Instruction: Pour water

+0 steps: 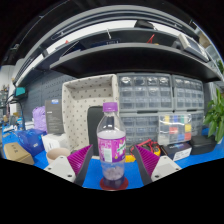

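Note:
A clear plastic bottle (112, 140) with a purple cap and a pink-and-white label stands upright on the blue mat (95, 175), with a dark red ring showing under its base. It holds some water low down. My gripper (113, 152) is open, and the bottle stands between the fingers. The left finger's magenta pad (80, 158) and the right one (147, 158) each leave a small gap to the bottle. A clear container (175, 128) with coloured contents stands beyond the right finger.
Grey drawer cabinets (150, 95) and a beige panel (85, 100) stand behind the bottle, under a long shelf (130, 50). A green plant (215, 115) is at the far right. Small boxes and blue items (22, 145) lie to the left.

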